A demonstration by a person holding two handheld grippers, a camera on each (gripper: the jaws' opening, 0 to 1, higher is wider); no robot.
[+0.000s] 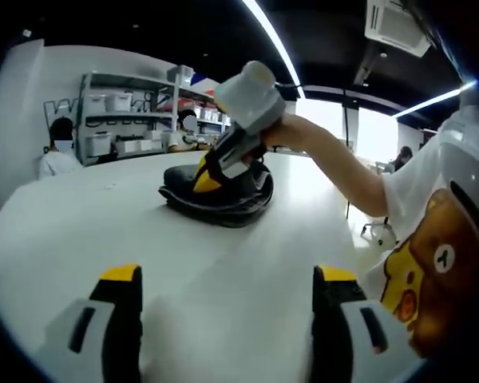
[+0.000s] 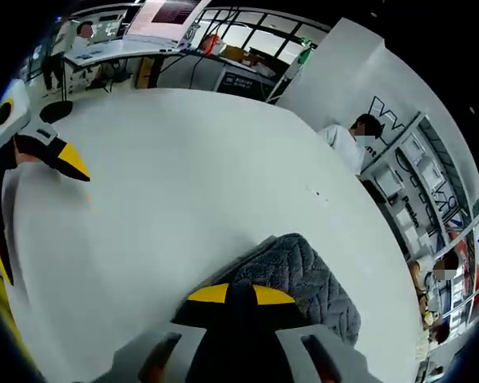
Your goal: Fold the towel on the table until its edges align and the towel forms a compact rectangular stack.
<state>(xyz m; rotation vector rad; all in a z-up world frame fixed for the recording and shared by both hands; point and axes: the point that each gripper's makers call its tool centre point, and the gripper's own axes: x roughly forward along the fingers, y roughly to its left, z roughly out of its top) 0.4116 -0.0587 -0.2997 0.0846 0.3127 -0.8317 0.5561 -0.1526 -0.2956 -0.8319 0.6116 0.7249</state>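
Jaws of the right gripper [image 2: 239, 294] were clamped on the dark towel [image 1: 219, 195] bunched on the white worktop [image 1: 223, 271]; left gripper [image 1: 227, 275] stood open, holding nothing.

In the left gripper view we see our left gripper [image 1: 227, 307] low over the white tabletop [image 1: 88, 231], its two yellow-tipped jaws standing wide apart with nothing between them. Farther on the tabletop lies the dark towel [image 1: 239, 203], gathered into a crumpled heap. Our right gripper [image 1: 206, 177] comes in from the right and its yellow jaw tips press together on a fold at the top of the heap. A bare forearm [image 1: 335, 163] reaches back from it to a white shirt with a bear picture [image 1: 431, 271]. Behind the tabletop stand shelves with boxes [image 1: 120, 120], and a person [image 1: 57, 155] sits near them.
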